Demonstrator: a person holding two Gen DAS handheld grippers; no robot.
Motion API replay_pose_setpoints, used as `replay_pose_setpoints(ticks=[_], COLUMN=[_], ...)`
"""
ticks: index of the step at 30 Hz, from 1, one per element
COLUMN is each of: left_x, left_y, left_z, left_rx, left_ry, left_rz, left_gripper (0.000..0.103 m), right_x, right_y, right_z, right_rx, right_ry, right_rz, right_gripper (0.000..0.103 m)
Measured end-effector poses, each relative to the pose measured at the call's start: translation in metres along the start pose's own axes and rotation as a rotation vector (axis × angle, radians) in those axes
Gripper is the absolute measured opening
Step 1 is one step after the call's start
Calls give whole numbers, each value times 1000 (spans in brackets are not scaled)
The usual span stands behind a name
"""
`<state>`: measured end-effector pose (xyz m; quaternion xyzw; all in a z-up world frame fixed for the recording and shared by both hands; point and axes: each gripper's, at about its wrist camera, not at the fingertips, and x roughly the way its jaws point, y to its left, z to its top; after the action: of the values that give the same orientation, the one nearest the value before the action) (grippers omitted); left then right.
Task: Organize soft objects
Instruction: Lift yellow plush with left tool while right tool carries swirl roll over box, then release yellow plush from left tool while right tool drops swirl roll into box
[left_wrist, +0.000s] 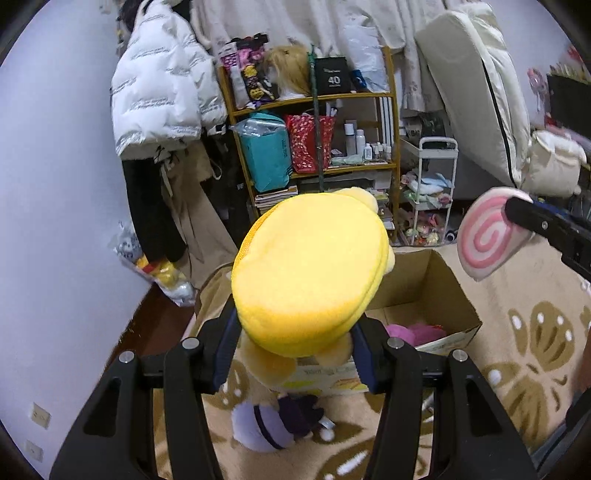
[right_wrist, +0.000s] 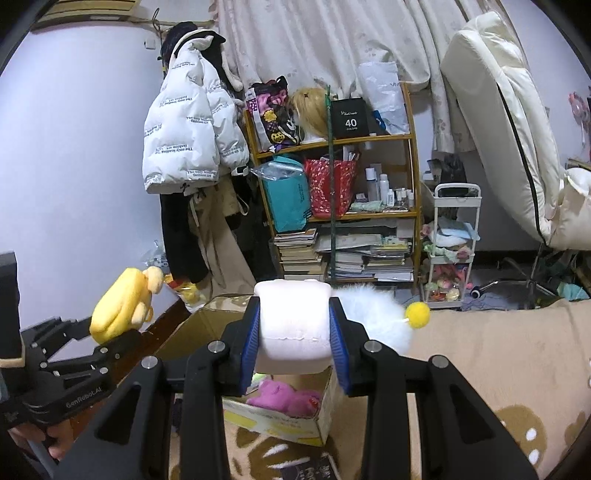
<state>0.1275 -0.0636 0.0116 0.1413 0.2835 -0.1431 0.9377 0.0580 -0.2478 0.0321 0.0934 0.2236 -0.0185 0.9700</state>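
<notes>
Cardboard box sits open on the patterned rug; a pink plush toy lies inside, rest of its floor bare. Left gripper clamps a yellow plush above the box's near rim. Right gripper clamps a white swirl cushion over the opening; rug right of box clear.

Left claw gripping yellow plush above cardboard box, right claw holding pink swirl plush beyond box, purple plush lying before box.
</notes>
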Motion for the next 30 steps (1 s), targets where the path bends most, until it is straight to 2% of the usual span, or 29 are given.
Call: replay_pose_setpoints(ticks=[5, 9, 17, 30], left_x=[14, 26, 50, 67], left_y=[-5, -4, -2, -14], left_z=[0, -5, -15, -26], left_rx=[21, 1, -9, -47], left_ry=[14, 34, 86, 135], left_rz=[3, -8, -24, -33], left_gripper=[54, 54, 55, 56], right_x=[16, 27, 47, 67], right_y=[0, 6, 9, 3], right_z=[2, -4, -17, -33], right_rx=[-22, -50, -75, -60], right_ry=[3, 15, 72, 134], right_rz=[10, 14, 35, 61], right_gripper=[37, 37, 37, 37])
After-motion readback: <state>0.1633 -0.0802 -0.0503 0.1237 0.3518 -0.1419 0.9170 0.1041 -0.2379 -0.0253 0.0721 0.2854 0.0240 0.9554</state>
